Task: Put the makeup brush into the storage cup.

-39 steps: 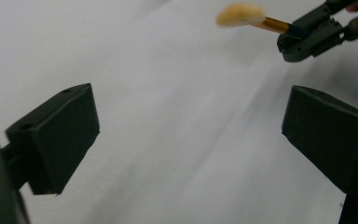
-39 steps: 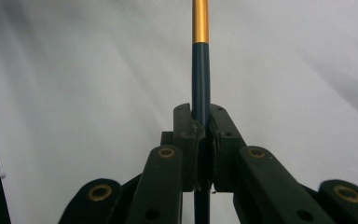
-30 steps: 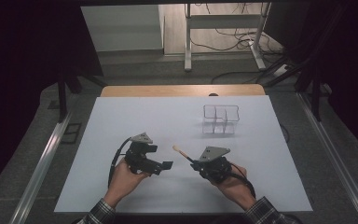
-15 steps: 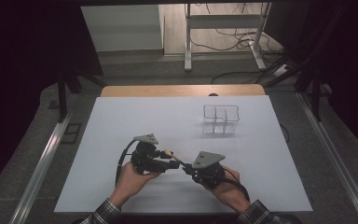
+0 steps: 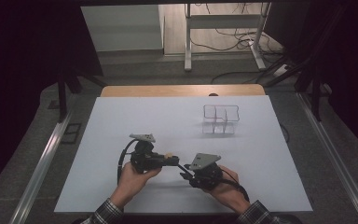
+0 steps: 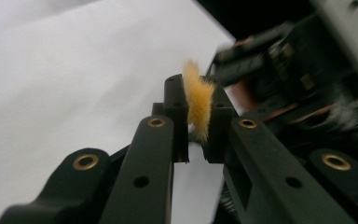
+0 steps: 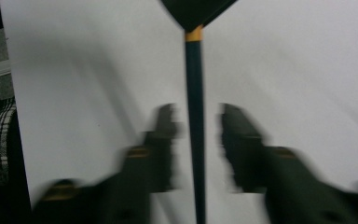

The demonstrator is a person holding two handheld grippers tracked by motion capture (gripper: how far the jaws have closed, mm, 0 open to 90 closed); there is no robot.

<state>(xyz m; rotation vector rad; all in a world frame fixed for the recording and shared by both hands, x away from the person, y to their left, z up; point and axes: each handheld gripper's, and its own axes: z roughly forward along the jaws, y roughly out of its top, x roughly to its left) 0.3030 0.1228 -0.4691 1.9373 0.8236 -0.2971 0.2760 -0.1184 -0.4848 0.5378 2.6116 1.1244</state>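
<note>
Clamping the brush by its yellow bristle end, the left gripper has just closed its fingers on it above the white surface. The brush's dark handle runs toward the right gripper, whose fingers have just been opening and stand apart on either side of the handle, not pressing it.

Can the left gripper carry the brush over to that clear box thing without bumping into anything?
Probably yes. The left gripper is clamped on the brush bristles, and bare white table lies between it and the clear box. The right gripper has just been opening around the handle.
</note>
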